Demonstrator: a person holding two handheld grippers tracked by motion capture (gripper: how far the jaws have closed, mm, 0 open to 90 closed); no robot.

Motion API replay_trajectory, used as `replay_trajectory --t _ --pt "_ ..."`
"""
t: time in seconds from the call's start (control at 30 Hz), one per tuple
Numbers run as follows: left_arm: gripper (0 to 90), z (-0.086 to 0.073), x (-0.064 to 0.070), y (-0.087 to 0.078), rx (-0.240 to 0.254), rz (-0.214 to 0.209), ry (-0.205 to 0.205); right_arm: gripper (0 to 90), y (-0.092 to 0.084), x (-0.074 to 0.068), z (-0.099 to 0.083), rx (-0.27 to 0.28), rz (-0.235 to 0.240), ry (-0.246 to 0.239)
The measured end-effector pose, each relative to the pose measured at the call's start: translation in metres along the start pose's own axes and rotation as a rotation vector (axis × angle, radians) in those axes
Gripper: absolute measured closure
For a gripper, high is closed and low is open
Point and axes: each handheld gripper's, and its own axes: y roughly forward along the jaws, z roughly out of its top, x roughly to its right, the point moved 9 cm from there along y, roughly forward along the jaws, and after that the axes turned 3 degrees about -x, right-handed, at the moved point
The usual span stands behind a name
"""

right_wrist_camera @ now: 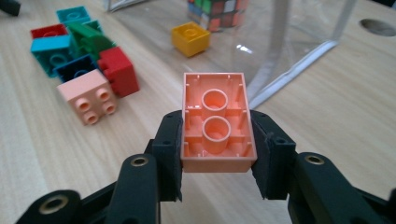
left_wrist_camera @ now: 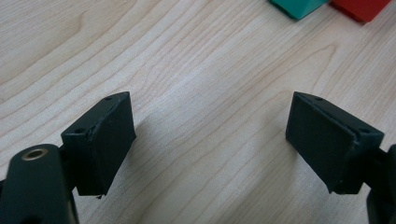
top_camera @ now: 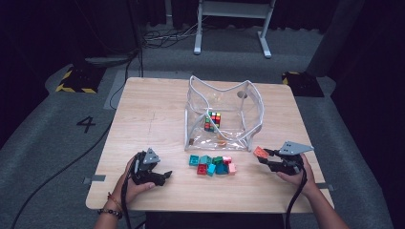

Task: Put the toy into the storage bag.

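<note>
Bricks (top_camera: 212, 165) sit heaped at the frame's centre on my bench (top_camera: 157, 114), partly overlapping. My right hand-held gripper (right_wrist_camera: 217, 140) clamps an orange brick (right_wrist_camera: 217, 122), underside up. My left hand-held gripper (left_wrist_camera: 210, 140) gapes over bare wood; two bricks are cut off at the top edge there. A puzzle cube (top_camera: 213, 121) sits inside the clear bag (top_camera: 253, 102).

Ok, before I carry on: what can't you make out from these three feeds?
- Orange brick in the right tool: its studded side faces away in the right gripper view.
- Loose brick pile: too small in the high view to count; cut off at the left gripper view's top edge.
- Puzzle cube in the clear bag: far faces hidden, cropped in the right gripper view.
</note>
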Motion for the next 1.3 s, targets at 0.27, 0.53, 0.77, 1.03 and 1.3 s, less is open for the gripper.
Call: replay_trajectory --t 0.27,0.53,0.77,1.03,1.3 --pt "15.8 0.0 0.0 0.0 0.0 0.0 0.0 59.0 -0.015 0.025 0.013 0.066 -0.056 0.055" --pt "15.8 0.0 0.0 0.0 0.0 0.0 0.0 59.0 -0.027 0.045 0.032 0.108 -0.092 0.09" --pt "15.8 0.0 0.0 0.0 -0.001 0.0 0.0 59.0 -0.036 0.067 0.054 0.114 -0.134 0.082" --pt "15.8 0.0 0.0 0.0 0.0 0.0 0.0 59.0 -0.043 0.094 0.084 0.132 -0.162 0.088" --pt "15.8 0.0 0.0 0.0 0.001 0.0 0.0 59.0 -0.05 0.113 0.119 0.168 -0.201 0.081"
